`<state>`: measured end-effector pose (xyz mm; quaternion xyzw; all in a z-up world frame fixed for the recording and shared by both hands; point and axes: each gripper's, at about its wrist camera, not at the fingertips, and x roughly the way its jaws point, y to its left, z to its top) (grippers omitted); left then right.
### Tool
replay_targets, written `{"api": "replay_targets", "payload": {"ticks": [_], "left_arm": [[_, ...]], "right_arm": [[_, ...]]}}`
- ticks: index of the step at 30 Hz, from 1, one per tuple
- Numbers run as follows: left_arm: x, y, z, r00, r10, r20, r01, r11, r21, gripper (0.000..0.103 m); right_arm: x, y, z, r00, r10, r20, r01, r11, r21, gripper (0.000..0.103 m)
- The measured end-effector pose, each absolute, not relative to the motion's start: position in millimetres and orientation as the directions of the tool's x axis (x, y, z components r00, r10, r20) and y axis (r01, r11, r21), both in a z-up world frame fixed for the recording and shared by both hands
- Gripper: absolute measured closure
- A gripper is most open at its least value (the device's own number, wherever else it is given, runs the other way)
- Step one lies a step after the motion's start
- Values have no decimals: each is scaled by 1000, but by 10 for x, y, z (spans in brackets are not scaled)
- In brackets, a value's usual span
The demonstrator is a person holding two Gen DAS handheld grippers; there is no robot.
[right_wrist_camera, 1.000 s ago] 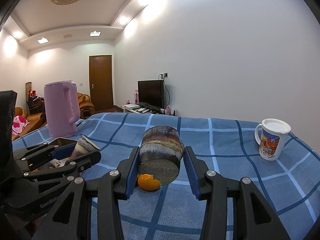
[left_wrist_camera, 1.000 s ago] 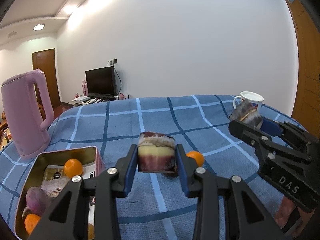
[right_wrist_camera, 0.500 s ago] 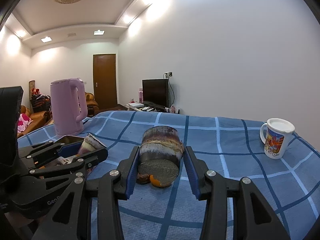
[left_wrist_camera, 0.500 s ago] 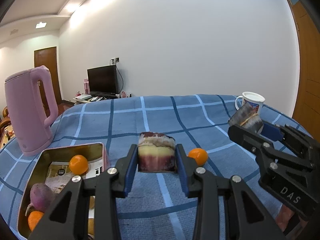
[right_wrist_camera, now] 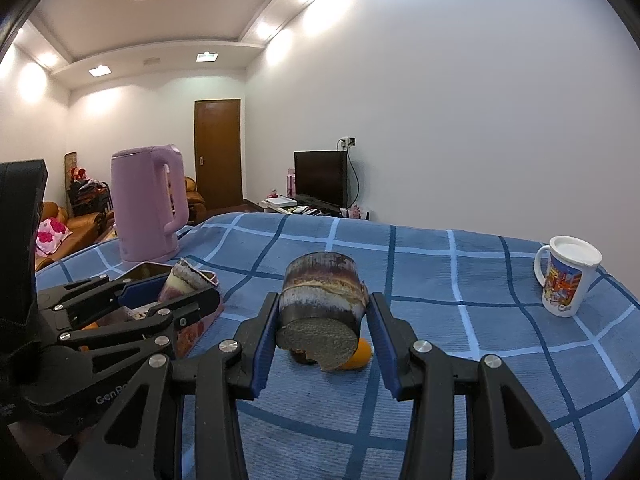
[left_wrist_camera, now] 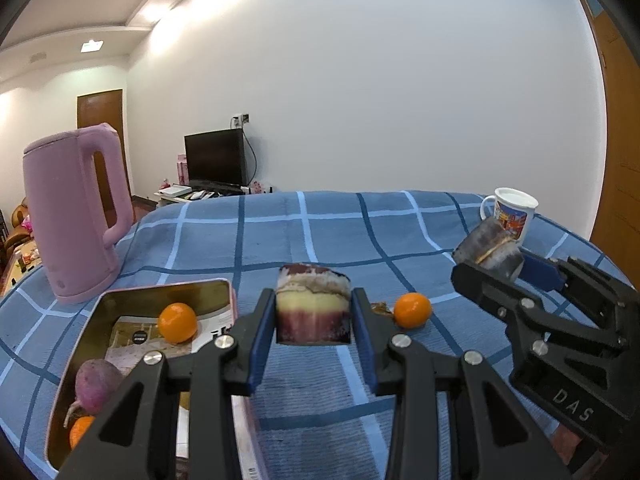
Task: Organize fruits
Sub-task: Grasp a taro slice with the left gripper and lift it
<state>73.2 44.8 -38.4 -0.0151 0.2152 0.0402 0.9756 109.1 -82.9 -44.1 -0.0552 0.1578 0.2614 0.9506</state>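
Note:
In the left wrist view my left gripper (left_wrist_camera: 314, 322) is shut on a short sugarcane piece (left_wrist_camera: 313, 312), purple with a pale yellow band, held above the blue checked cloth. Left of it lies an open pink tin (left_wrist_camera: 168, 289) holding an orange (left_wrist_camera: 178, 323), a purple radish-like root (left_wrist_camera: 98, 380) and a second orange (left_wrist_camera: 80, 430). My right gripper (right_wrist_camera: 324, 328) is shut on a darker cane piece (right_wrist_camera: 322, 300). A loose orange (left_wrist_camera: 413, 310) lies on the cloth just beyond both grippers, half hidden behind the dark piece as orange (right_wrist_camera: 358, 358).
A pink kettle (left_wrist_camera: 76, 216) stands at the far left behind the tin. A printed white mug (right_wrist_camera: 566, 282) sits at the far right of the cloth-covered table (left_wrist_camera: 340, 232). A small brown scrap (left_wrist_camera: 380, 307) lies beside the loose orange. Beyond the table are a television and a sofa.
Both grippers have drifted slightly left, each still holding its cane piece. In the right wrist view the loose orange has passed from under the piece's left side to its right.

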Motion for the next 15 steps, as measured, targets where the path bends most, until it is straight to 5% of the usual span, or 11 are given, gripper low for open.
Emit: {"api": "replay_targets", "payload": {"ticks": [15], "left_arm": [[634, 676, -387, 900, 108, -423, -131, 991, -26, 64]], "right_arm": [[1086, -646, -457, 796, 498, -345, -541, 840, -35, 57]]}}
